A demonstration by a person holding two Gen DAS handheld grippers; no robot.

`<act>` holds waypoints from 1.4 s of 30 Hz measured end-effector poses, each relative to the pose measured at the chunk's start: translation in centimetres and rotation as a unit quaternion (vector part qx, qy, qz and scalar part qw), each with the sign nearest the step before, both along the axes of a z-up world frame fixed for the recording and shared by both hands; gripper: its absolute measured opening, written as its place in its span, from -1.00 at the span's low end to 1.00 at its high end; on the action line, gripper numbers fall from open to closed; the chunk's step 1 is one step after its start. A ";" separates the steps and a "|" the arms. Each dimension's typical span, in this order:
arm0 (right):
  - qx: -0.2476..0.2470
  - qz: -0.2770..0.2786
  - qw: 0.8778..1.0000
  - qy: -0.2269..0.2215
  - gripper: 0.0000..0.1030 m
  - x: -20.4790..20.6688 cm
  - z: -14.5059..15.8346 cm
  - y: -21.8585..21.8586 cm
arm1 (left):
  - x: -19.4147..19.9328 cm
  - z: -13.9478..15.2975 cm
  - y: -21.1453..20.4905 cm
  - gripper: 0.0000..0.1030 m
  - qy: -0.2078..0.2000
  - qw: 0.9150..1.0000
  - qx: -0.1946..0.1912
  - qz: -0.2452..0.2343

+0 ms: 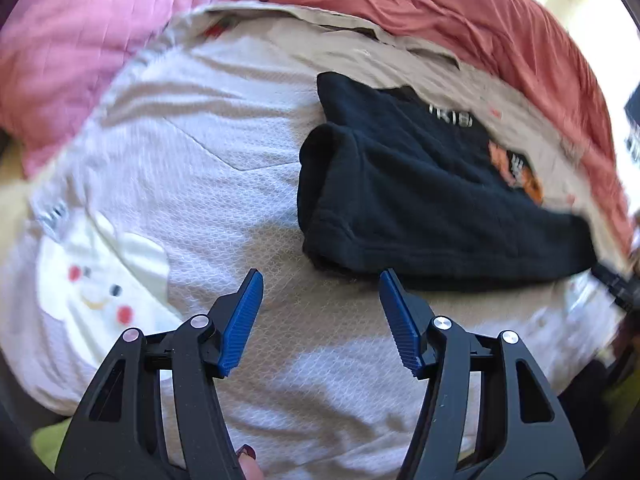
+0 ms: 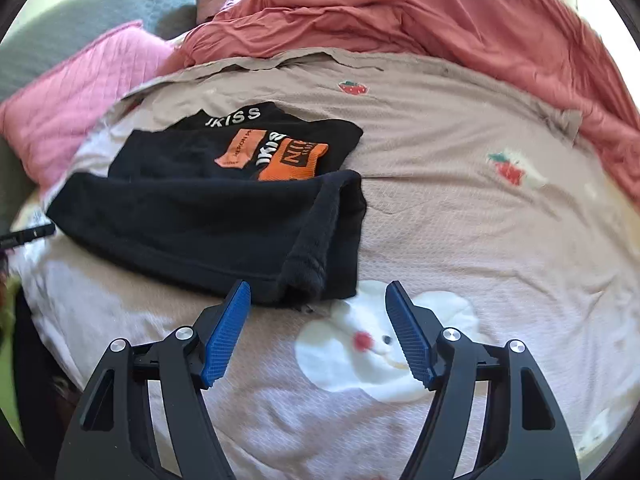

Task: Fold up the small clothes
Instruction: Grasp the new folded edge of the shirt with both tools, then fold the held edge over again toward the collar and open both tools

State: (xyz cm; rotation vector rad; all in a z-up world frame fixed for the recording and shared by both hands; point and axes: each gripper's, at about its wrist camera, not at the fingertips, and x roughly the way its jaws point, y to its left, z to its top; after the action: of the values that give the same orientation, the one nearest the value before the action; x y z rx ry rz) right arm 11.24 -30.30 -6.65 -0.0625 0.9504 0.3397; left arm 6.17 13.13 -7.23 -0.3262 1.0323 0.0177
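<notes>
A small black garment (image 1: 424, 200) with orange patches and white lettering lies partly folded on a beige quilted blanket (image 1: 208, 184). In the left wrist view it sits up and to the right of my left gripper (image 1: 320, 280), whose blue pads (image 1: 242, 320) stand apart over bare blanket. In the right wrist view the same garment (image 2: 208, 208) lies just beyond and left of my right gripper (image 2: 318, 292). That gripper is open too, with the garment's rolled near corner just past its fingertips and nothing between the pads.
A pink pillow (image 2: 76, 92) lies at the back left and a bunched red duvet (image 2: 420, 12) runs along the back and right. White bunny appliqués (image 2: 384, 348) and strawberry patches (image 2: 506, 168) decorate the blanket. A fingertip with dark nail polish (image 1: 246, 454) shows below the left gripper.
</notes>
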 end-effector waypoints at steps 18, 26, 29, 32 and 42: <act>0.191 -0.029 0.981 0.037 -0.79 7.6 2.4 -0.4 | 7.4 2.0 2.3 -0.92 -0.011 0.992 -0.125 0.028; 0.201 -0.088 0.975 0.038 -0.79 14.1 1.7 -0.8 | 11.8 1.3 4.0 -0.92 -0.007 0.983 -0.160 0.088; 0.165 -0.098 0.980 0.051 -0.79 15.9 0.4 -0.2 | 13.5 0.5 3.8 -0.91 0.002 0.984 -0.151 0.092; 0.139 -0.103 0.983 0.065 -0.75 16.5 -1.1 0.3 | 14.7 -0.2 3.9 -0.80 0.010 0.985 -0.139 0.099; 0.138 -0.129 0.982 0.021 0.34 15.2 -0.3 -2.5 | 13.3 1.8 5.4 -0.35 -0.031 0.992 -0.058 0.103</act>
State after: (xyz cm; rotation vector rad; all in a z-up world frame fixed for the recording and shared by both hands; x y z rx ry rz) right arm 26.40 -32.76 -6.98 0.3205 0.9335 0.2310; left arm 19.49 18.53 -5.39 -0.5358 0.9357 0.1321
